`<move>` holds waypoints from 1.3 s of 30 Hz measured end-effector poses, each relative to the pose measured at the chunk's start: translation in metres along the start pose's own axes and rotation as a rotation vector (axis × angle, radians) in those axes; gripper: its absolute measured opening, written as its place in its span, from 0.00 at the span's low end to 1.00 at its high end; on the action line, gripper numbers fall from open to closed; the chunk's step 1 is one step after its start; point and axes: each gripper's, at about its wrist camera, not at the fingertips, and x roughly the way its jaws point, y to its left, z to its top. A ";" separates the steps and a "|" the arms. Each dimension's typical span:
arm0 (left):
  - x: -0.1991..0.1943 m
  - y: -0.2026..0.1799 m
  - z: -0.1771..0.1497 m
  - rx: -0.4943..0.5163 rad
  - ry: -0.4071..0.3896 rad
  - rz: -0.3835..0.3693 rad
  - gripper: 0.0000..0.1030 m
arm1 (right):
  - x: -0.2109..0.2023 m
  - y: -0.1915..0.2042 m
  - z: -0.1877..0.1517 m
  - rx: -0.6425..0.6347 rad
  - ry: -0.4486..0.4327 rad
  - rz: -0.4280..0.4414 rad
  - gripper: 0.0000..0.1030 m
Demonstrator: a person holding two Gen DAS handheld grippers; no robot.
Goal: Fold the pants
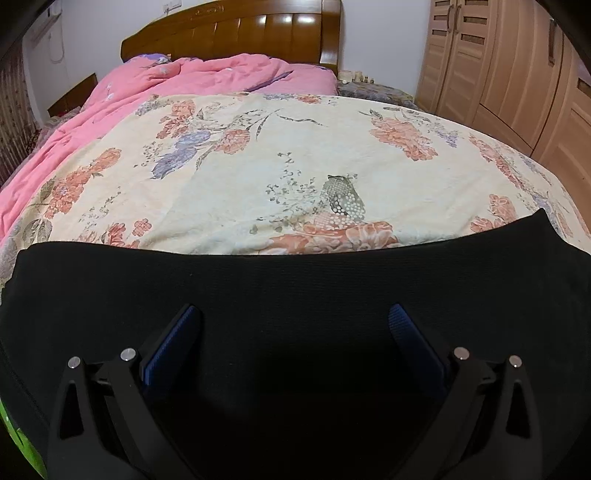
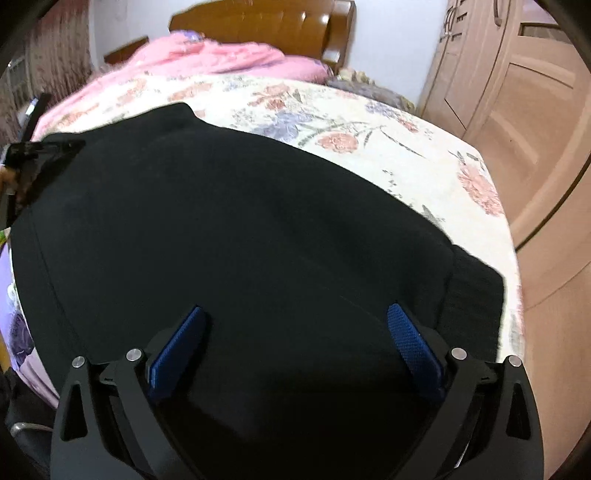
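Note:
Black pants [image 1: 295, 280] lie flat across the near end of the bed on a floral sheet [image 1: 258, 177]. In the right wrist view the pants [image 2: 221, 221] fill most of the frame, with a lower layer sticking out at the right edge [image 2: 476, 284]. My left gripper [image 1: 293, 317] is open and empty, just above the pants. My right gripper [image 2: 297, 317] is open and empty, over the pants near their right end. The left gripper's black body shows at the left edge of the right wrist view [image 2: 33, 162].
A pink quilt [image 1: 166, 85] is bunched at the bed's far left by the wooden headboard [image 1: 236, 33]. A wooden wardrobe [image 1: 517, 74] stands right of the bed. The bed's right edge [image 2: 513, 258] drops to the floor. Something green [image 1: 18, 443] lies at the lower left.

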 end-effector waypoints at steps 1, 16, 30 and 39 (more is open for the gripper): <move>-0.007 -0.003 0.002 -0.034 0.000 0.043 0.97 | -0.006 0.004 0.009 0.000 0.000 -0.008 0.93; 0.000 -0.237 0.024 0.328 -0.056 -0.278 0.98 | 0.069 0.023 0.097 0.035 0.024 0.025 0.94; 0.017 -0.236 0.032 0.328 -0.029 -0.276 0.99 | 0.073 -0.006 0.090 0.153 -0.009 0.130 0.95; -0.023 -0.223 0.013 0.319 -0.096 -0.195 0.98 | 0.039 0.011 0.081 0.130 -0.008 -0.060 0.95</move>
